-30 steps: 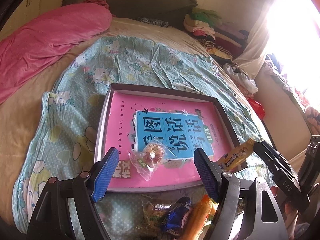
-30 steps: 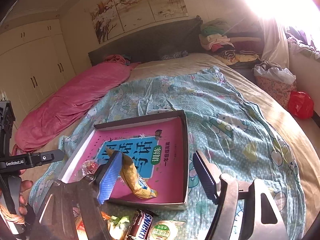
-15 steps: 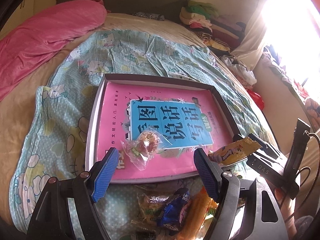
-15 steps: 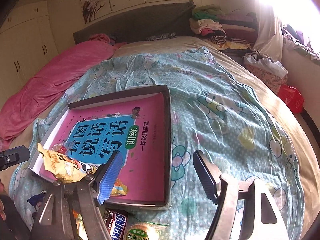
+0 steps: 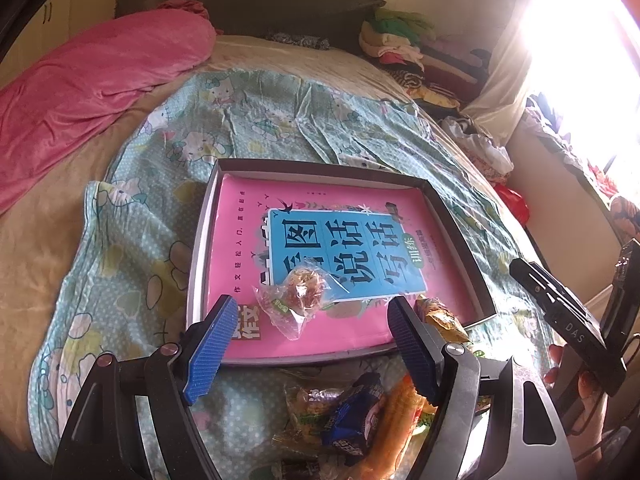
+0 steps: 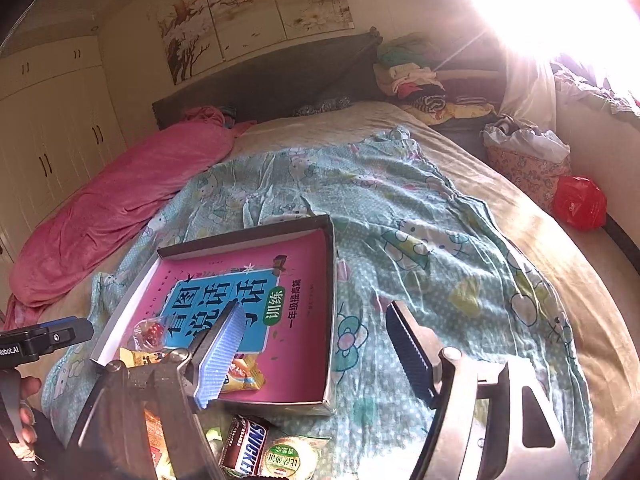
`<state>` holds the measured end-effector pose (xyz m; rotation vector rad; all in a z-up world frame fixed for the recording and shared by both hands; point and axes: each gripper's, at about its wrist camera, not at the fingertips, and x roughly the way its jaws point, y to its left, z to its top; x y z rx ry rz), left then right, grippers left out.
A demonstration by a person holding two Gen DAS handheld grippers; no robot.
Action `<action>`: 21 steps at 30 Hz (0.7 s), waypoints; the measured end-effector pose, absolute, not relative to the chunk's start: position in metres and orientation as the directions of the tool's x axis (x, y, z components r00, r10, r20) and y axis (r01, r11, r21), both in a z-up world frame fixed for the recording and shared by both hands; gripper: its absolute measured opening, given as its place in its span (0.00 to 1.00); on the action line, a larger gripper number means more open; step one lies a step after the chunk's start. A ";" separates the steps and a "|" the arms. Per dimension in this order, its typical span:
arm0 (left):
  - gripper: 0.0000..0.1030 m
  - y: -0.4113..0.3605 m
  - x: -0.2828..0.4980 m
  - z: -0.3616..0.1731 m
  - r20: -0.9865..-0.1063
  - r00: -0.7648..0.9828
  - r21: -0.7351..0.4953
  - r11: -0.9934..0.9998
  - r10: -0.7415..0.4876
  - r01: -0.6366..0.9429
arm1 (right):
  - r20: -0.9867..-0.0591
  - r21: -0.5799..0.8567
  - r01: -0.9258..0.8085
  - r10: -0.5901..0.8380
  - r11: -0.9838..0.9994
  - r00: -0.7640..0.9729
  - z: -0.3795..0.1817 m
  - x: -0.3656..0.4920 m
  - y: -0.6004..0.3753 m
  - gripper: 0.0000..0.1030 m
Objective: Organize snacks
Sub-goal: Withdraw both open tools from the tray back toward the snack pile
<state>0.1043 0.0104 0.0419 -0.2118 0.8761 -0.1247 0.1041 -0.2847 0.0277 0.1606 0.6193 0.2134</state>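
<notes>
A shallow grey tray (image 5: 199,248) lies on the patterned blanket with a pink and blue book (image 5: 240,248) inside. On the book rests a clear-wrapped snack (image 5: 304,294), and a yellow packet (image 5: 440,316) lies in the tray's near right corner. My left gripper (image 5: 312,302) hovers open over the tray's near edge, nothing between its blue pads. Loose snacks (image 5: 352,416) are piled under it. My right gripper (image 6: 316,308) is open and empty by the tray's (image 6: 331,280) right side; the yellow packet (image 6: 246,376) lies just beyond its left finger. A Snickers bar (image 6: 246,446) sits below.
A pink duvet (image 5: 100,72) covers the bed's left side. Folded clothes (image 5: 400,44) are stacked at the headboard. A red bag (image 6: 580,204) sits beside the bed on the right. A round green-labelled snack (image 6: 286,460) lies next to the Snickers bar.
The yellow packet went from the right gripper's fingers down into the tray's near corner. The right gripper drew back to the right. The left gripper stayed put.
</notes>
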 end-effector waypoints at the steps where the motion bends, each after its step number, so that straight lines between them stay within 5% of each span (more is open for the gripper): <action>1: 0.76 0.011 0.103 0.043 -0.745 0.638 -0.233 0.972 -0.193 0.021 | -0.551 0.217 -0.150 0.248 0.965 0.797 0.030 0.103 -0.286 0.71; 21: 0.76 0.017 0.081 0.054 -0.730 0.660 -0.208 0.978 -0.177 0.032 | -0.518 0.223 -0.201 0.291 0.954 0.804 0.044 0.062 -0.278 0.75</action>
